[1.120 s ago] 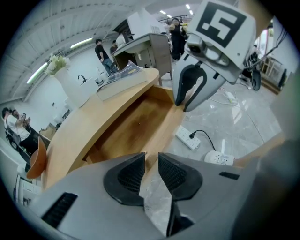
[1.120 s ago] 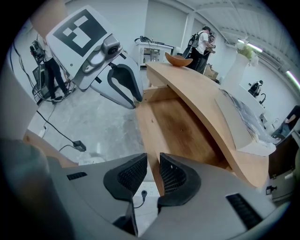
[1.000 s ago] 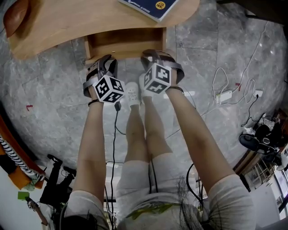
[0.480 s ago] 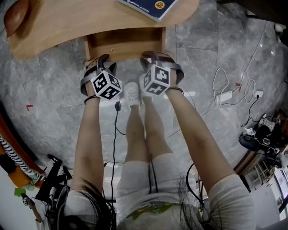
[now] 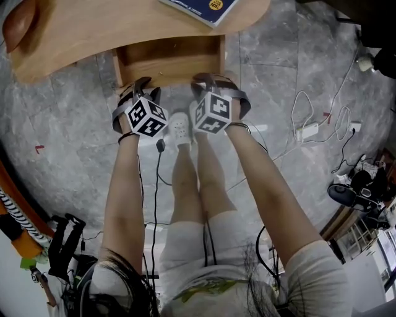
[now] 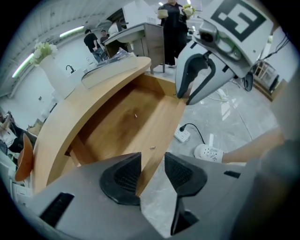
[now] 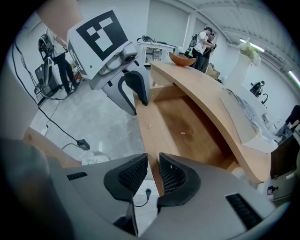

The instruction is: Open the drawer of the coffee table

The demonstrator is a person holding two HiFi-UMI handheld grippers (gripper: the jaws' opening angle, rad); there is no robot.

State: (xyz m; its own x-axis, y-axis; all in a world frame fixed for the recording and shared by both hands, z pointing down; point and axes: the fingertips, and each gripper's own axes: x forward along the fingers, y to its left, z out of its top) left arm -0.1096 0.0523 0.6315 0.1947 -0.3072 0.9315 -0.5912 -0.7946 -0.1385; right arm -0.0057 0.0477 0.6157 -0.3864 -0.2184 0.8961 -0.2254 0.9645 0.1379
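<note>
The wooden drawer (image 5: 167, 59) stands pulled out from under the coffee table top (image 5: 93, 31), its inside bare. Both grippers point steeply down at its front board (image 6: 164, 124). My left gripper (image 5: 139, 85) (image 6: 151, 165) straddles the board's left end. Its jaws have just been opening and then eased back a little; one pad lies against the wood and a gap shows at the other. My right gripper (image 5: 213, 79) (image 7: 153, 171) is shut on the board (image 7: 149, 124) near its right end, both pads against the wood.
A blue book (image 5: 201, 7) lies on the table top and a brown bowl (image 5: 15, 25) sits at its left end. My legs and a white shoe (image 5: 180, 129) are below the drawer. A white power strip (image 5: 307, 132) and cables lie on the stone floor at the right.
The left gripper has tilted a little toward the table and its jaws stand wider on the drawer's front. The right gripper has kept still.
</note>
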